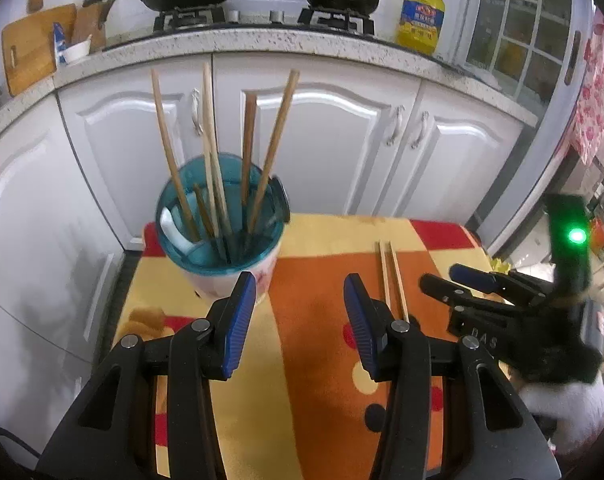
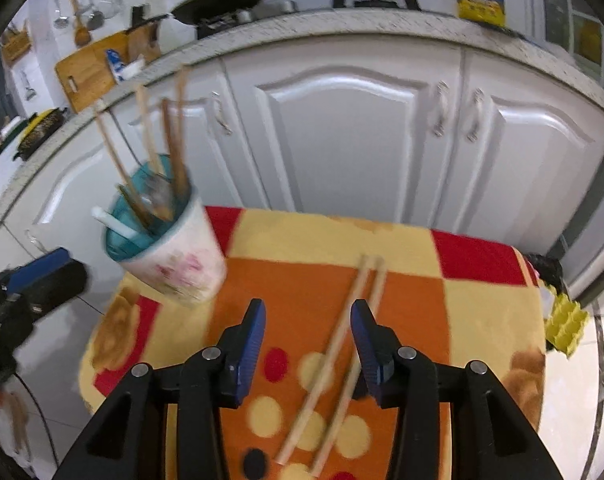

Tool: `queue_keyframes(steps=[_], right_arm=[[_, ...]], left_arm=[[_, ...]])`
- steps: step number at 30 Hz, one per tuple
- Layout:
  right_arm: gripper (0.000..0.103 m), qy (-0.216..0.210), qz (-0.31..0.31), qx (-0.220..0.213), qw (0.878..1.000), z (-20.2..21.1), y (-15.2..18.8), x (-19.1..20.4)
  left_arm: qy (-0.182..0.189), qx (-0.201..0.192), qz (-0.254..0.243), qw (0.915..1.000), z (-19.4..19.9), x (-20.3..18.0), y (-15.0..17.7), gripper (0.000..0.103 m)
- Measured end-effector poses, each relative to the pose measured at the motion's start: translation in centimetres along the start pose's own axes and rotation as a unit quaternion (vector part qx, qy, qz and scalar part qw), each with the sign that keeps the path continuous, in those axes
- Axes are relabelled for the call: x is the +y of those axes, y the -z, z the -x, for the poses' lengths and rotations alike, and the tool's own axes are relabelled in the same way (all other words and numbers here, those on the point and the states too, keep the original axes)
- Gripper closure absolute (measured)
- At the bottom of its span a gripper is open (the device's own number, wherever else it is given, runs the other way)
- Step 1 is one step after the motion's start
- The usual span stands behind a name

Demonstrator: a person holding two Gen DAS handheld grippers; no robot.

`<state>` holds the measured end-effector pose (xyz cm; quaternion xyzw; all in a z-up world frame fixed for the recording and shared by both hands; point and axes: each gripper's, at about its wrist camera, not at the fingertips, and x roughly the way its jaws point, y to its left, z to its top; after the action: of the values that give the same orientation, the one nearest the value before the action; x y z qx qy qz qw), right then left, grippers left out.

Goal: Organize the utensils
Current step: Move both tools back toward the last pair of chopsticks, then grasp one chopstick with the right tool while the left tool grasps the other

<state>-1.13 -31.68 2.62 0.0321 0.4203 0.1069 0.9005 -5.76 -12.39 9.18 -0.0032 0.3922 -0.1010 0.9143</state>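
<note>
Both tongs, left point(image 1: 300, 322) and right point(image 2: 307, 346), gape released; chopsticks point(image 2: 343, 344) lie low centre; "DAS" shows on the right tong, lower right.

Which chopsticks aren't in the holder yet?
The pale pair of chopsticks lying flat on the patterned cloth, between the open right tongs. All others stand upright in the holder.

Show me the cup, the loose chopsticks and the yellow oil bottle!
cup point(image 1: 258, 268), left wrist view, white outer wall.
loose chopsticks point(image 2: 341, 332), right wrist view, mid-shaft.
oil bottle point(image 1: 419, 16), left wrist view, label.
</note>
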Motion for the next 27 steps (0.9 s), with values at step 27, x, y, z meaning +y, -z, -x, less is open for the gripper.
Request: queue_keyframes(steps=[27], right_arm=[[0.098, -0.019, -0.115, 0.119, 0.986, -6.1, 5.7, -10.4]], left_arm=[[0.082, 0.123, -0.023, 0.9888, -9.7, -5.9, 3.5, 0.058]])
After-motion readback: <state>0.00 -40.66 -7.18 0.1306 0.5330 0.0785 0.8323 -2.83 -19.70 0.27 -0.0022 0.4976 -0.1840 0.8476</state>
